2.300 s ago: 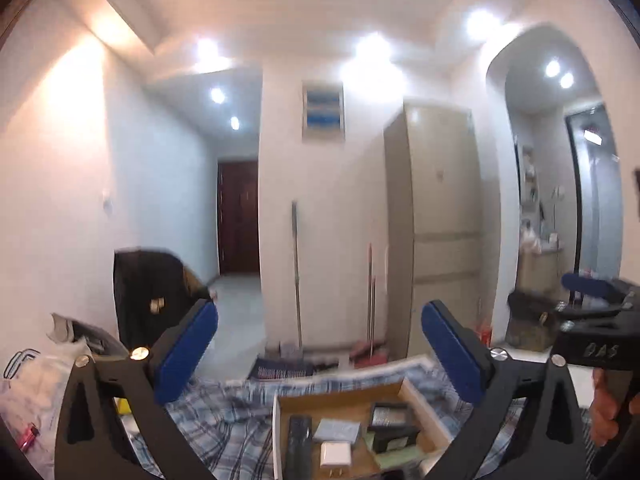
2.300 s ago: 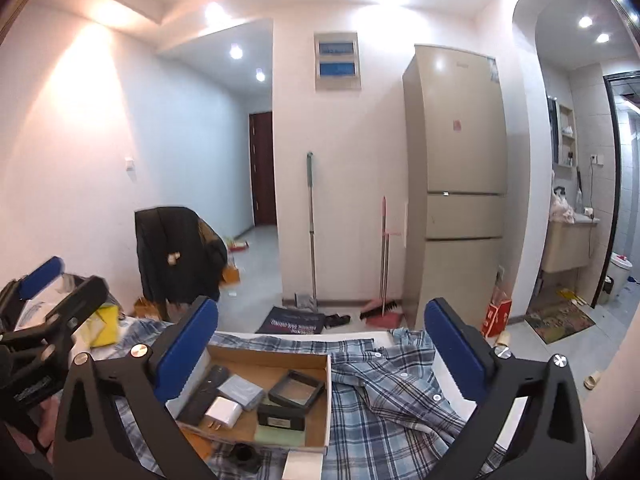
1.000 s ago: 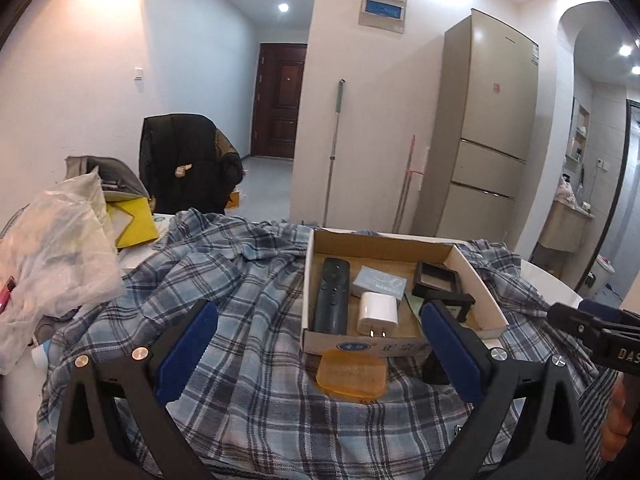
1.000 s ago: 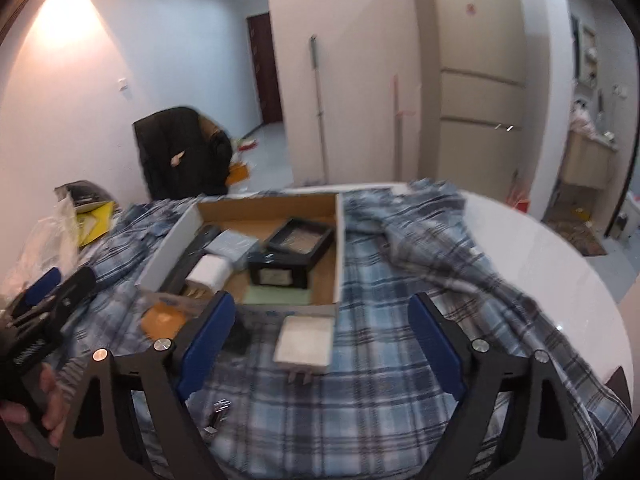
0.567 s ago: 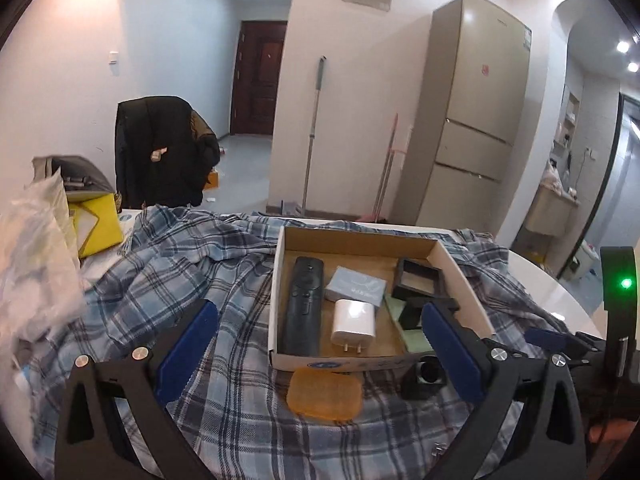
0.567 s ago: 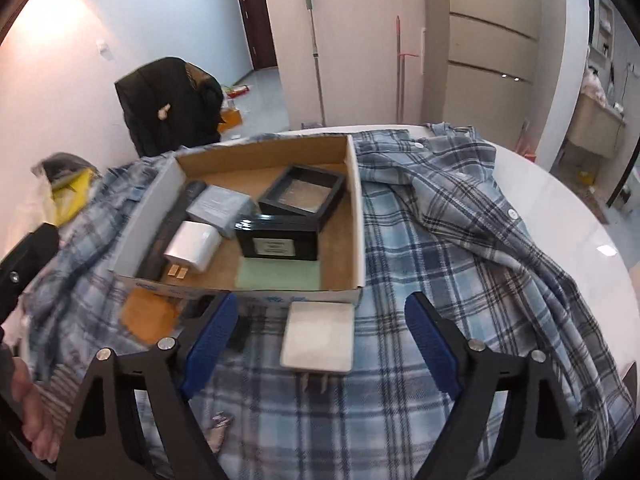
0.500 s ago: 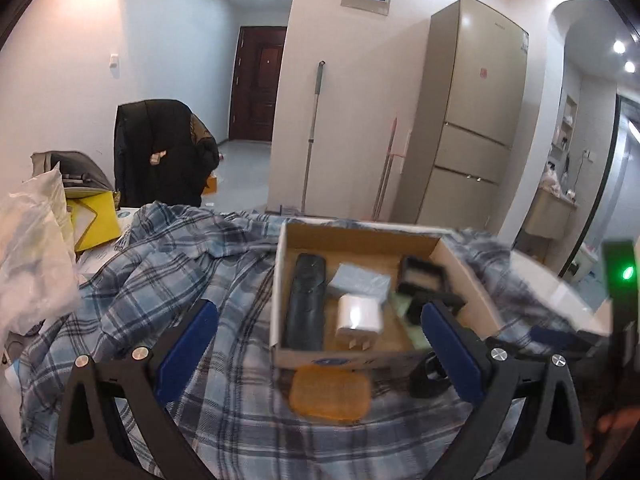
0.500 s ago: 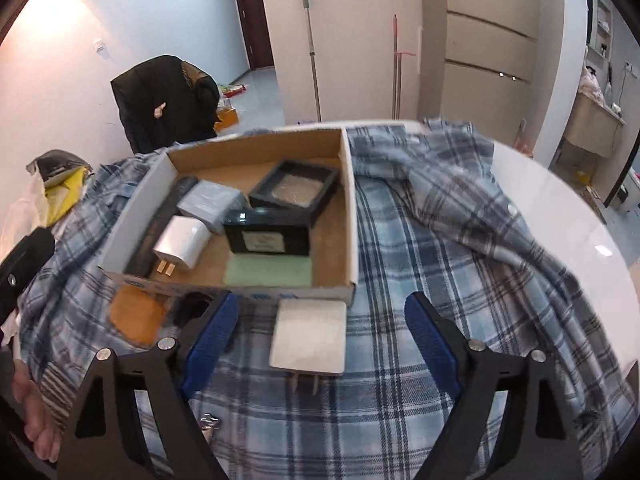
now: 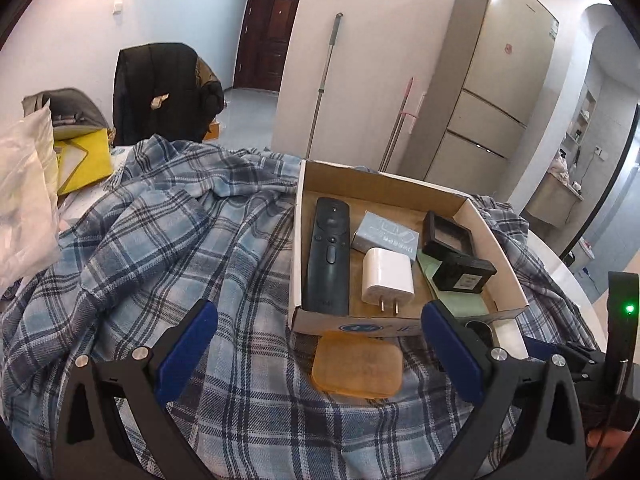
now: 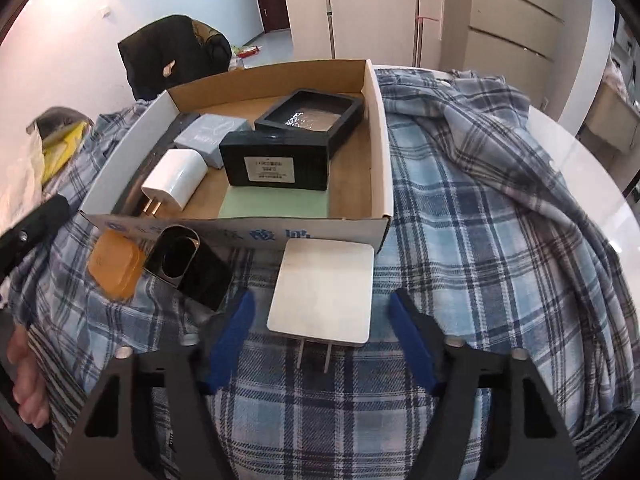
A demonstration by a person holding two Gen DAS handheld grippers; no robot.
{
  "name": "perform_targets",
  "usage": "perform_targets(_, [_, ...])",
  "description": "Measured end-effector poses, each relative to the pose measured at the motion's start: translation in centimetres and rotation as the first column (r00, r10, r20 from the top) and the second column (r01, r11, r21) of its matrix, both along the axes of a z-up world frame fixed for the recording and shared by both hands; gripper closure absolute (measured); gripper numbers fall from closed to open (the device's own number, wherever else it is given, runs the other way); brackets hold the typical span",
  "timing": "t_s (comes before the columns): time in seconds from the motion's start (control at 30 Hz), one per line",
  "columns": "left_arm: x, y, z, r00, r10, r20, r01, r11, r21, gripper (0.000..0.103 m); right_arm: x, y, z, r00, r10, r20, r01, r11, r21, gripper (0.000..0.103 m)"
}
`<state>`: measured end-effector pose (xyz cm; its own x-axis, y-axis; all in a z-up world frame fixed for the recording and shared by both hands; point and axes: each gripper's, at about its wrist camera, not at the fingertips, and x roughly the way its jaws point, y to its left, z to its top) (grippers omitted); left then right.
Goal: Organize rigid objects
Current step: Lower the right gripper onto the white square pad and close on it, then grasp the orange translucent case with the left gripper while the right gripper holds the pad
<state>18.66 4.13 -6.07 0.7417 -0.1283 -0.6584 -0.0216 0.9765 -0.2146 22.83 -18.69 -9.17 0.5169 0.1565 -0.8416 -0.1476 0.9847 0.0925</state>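
Right tool (image 10: 320,340) nearest, jaws just narrowed but not touching flat white charger (image 10: 322,290), which lay between them on plaid shirt (image 10: 480,240), just in front of cardboard box (image 10: 240,226). Left tool (image 9: 320,356) spread wide, nothing pinched, above amber case (image 9: 357,365). Black holder (image 10: 188,266) beside amber case. Farther, inside box: remote (image 9: 328,256), small white plug (image 9: 387,276), black boxes. Surface (image 10: 580,152) white at far right edge.

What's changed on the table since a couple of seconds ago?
Both hand-held grippers tipped down toward the cardboard box. The right hand-held gripper came in over the flat white charger, its jaws just closing partway around it, not yet gripping. The left hand-held gripper stays open near the orange case. No object has moved.
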Motion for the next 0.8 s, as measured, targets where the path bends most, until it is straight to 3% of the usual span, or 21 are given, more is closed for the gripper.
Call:
perform_targets(0.03, [-0.1,-0.2,0.1,1.000,-0.004,0.007,0.004,1.000,0.006,0.000,0.0,-0.1,0.0,1.000,-0.011,0.005,0.011,1.000,-0.010,0.052])
perform_targets(0.1, [-0.3,-0.4,0.4,1.000,-0.011,0.023,0.010,1.000,0.016,0.000,0.0,-0.4,0.1,1.000,-0.021,0.008,0.021,1.000,0.005,0.057])
perform_targets(0.27, [-1.1,-0.1,1.3,0.997,0.020,0.072,-0.022,0.999,0.028,0.000,-0.2,-1.0,0.7,1.000,-0.021,0.014,0.020,0.999,0.034,0.058])
perform_targets(0.33, [-1.1,0.0,1.3,0.997,0.013,0.077,-0.015,1.000,0.022,0.008,-0.6,-1.5,1.5,1.000,-0.014,0.028,0.012,0.999,0.050,0.059])
perform_targets(0.5, [-1.1,-0.3,1.3,0.998,-0.005,0.069,0.003,1.000,0.031,0.010,-2.0,-2.9,5.3,0.990,-0.027,0.140,0.010,0.993,0.116,0.059])
perform_targets(0.53, [-1.1,-0.4,1.3,0.998,-0.015,0.068,0.014,1.000,0.024,0.016,-2.4,-3.3,6.0,0.985,-0.036,0.171,0.013,0.991,0.131,0.058])
perform_targets(0.63, [-0.6,-0.4,0.8,0.997,-0.080,0.009,0.081,0.996,-0.033,0.035,-3.1,-3.8,7.3,0.969,-0.066,0.238,0.038,0.992,0.120,0.058])
perform_targets(0.73, [0.0,-0.2,-0.1,0.988,-0.134,-0.074,0.123,0.982,-0.141,0.035,-3.1,-4.0,7.6,0.967,-0.066,0.247,0.040,0.993,0.109,0.058])
perform_targets(0.8, [0.2,-0.5,-0.4,0.986,-0.128,-0.105,0.114,0.986,-0.123,0.035,-2.8,-4.1,7.4,0.972,-0.060,0.226,0.032,0.991,0.128,0.058])
